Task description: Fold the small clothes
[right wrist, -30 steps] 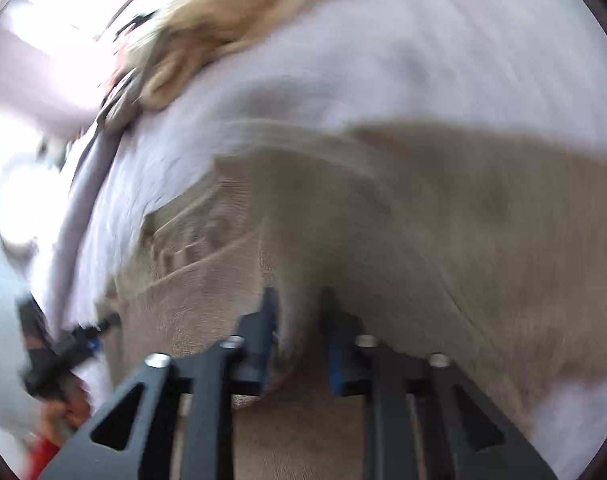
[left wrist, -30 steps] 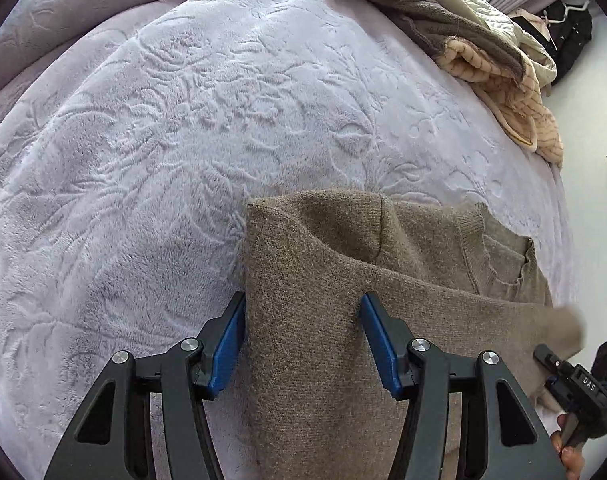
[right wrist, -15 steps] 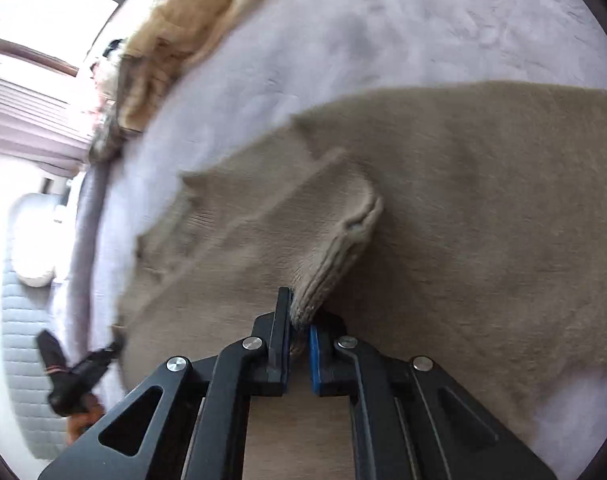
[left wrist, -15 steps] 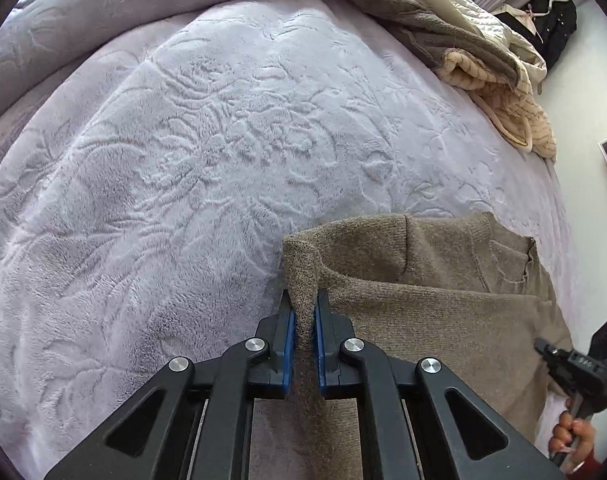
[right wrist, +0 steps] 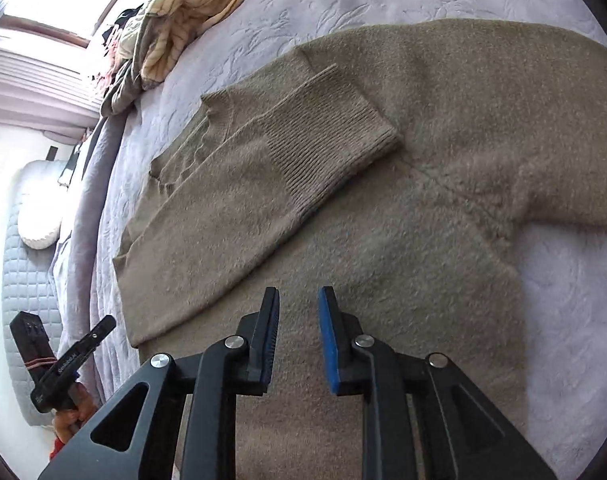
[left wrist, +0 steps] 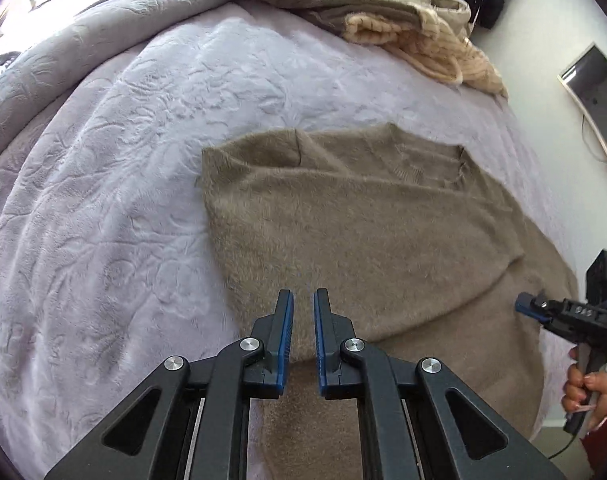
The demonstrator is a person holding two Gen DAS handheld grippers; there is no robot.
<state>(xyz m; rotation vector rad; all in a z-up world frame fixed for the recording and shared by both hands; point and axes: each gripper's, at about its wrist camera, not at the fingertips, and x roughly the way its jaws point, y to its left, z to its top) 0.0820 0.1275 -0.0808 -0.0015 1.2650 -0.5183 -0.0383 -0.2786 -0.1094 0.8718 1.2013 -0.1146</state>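
A taupe knit sweater point(left wrist: 363, 232) lies flat on the lilac bed cover point(left wrist: 123, 140), with one sleeve folded across its body. In the right wrist view the sweater point(right wrist: 443, 160) shows that sleeve's ribbed cuff point(right wrist: 327, 124) lying on the chest. My left gripper point(left wrist: 302, 300) hovers above the sweater's lower part, jaws slightly apart and empty. My right gripper point(right wrist: 298, 298) hovers over the sweater body, jaws apart and empty. It also shows at the right edge of the left wrist view point(left wrist: 523, 307).
A heap of other clothes point(left wrist: 383, 12) lies at the far side of the bed, also seen in the right wrist view point(right wrist: 175, 20). A wall and a dark screen point(left wrist: 595, 88) stand beyond the bed's right edge. A quilted grey pad point(right wrist: 27, 240) lies beside the bed.
Both grippers were shut on sweater fabric half a second ago. They have let go, opened a little and pulled back. The sleeve now lies folded flat on the sweater.
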